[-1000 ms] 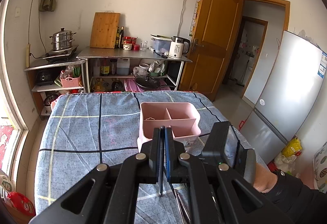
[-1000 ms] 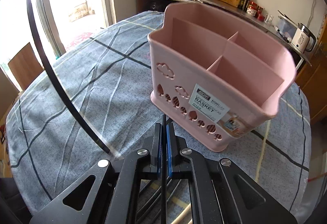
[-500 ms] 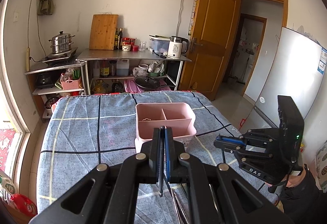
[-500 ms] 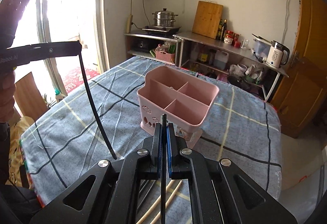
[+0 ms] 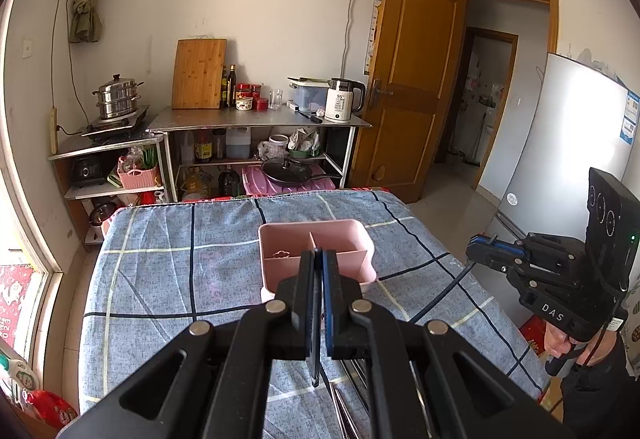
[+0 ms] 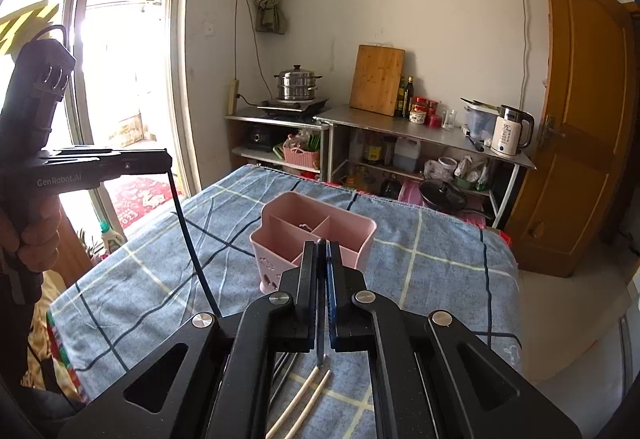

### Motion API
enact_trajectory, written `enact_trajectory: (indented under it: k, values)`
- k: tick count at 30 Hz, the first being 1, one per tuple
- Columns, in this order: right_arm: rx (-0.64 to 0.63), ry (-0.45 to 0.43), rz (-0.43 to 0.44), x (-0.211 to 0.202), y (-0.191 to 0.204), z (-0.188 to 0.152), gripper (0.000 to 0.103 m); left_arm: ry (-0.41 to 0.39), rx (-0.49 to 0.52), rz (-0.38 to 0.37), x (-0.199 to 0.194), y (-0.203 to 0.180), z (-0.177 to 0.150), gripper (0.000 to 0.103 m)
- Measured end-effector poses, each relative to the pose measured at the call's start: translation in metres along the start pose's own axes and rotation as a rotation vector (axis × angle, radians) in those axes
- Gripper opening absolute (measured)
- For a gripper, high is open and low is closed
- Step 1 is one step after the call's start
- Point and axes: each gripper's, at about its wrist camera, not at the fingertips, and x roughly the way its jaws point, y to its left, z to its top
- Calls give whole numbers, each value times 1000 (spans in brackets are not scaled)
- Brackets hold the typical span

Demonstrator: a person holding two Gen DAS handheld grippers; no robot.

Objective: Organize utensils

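I have both grippers held above the near end of the table [image 5: 152,279], and I place everything from the pink utensil caddy [image 5: 316,251], which stands on the blue checked cloth about mid-table. My left gripper [image 5: 318,267] sits on the near side of the caddy, above the cloth, its tips lined up with the caddy's front wall in its own camera; its jaws are clamped on a thin black chopstick [image 5: 315,355] that runs down between the pads and ends below them, over the cloth. In the right wrist view that same stick [image 6: 192,239] hangs from the left gripper's tip [image 6: 166,163] as a long dark line to the left of the caddy [image 6: 316,235], its lower end close above the cloth. My right gripper [image 6: 322,259] is also on the near side of the caddy and above it, and its jaws are closed on a second thin dark chopstick [image 6: 320,331] standing upright between the pads. From the left camera the right gripper [image 5: 480,251] shows to the right of the caddy, off the table's right edge. On the cloth nearer me than the caddy lie two pale chopsticks [image 6: 308,395] side by side and a few dark metal sticks [image 6: 286,363] just left of them. The caddy's compartments look empty from here.
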Motion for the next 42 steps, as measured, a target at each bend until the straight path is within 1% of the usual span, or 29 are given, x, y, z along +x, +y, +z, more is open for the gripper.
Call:
enact_trajectory:
  k: [5,12,22,26,30,33,36,42]
  values:
    - [19,-25,2,-1,-3,14,4,3,-7,-5,7,2,16,4]
    - [36,-53,28,5,-3,39,4,-7,-2,-7,11,1,42,4]
    - [51,-144,54,12,5,85,4,-39,-10,11,14,9,83,4]
    - [74,-171,63,20,2,96,4,-55,-15,11,17,14,95,4]
    - [102,-179,74,33,-3,103,4,-65,-11,20,24,19,105,4]
    - [117,-178,86,45,-6,105,4,-70,-19,22,31,26,107,4]
    - [124,-164,85,61,-7,102,4,-62,-30,20,42,33,100,4]
    - [158,-83,93,98,-13,78,4,25,-54,8,80,47,70,5]
